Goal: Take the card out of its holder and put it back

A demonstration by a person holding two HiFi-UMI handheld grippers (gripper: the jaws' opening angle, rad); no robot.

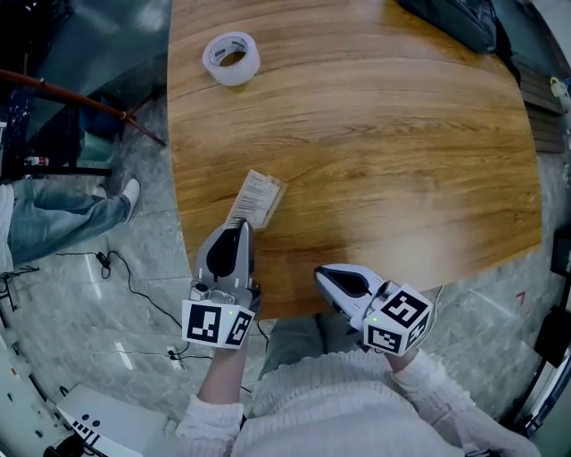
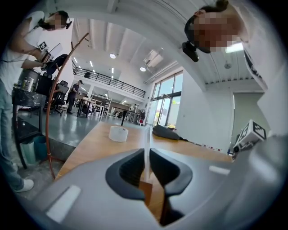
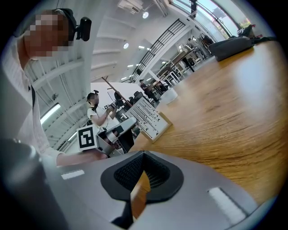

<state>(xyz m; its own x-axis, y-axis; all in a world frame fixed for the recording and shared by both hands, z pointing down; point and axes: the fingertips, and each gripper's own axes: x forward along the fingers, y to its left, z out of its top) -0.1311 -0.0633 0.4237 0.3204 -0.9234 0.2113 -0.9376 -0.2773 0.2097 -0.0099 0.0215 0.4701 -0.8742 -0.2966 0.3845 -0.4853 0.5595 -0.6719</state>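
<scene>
A white printed card in its clear holder sits over the table's left front part. My left gripper is shut on its near edge. In the left gripper view the holder shows edge-on as a thin upright strip pinched between the dark pads of the left gripper. The right gripper view shows the holder's printed face tilted, with the left gripper behind it. My right gripper hangs at the table's front edge, right of the holder and apart from it. This right gripper is shut on nothing.
A roll of white tape lies at the far left of the wooden table. A dark bag rests at the far right edge. Left of the table are a person's jeans leg, a red pole and floor cables.
</scene>
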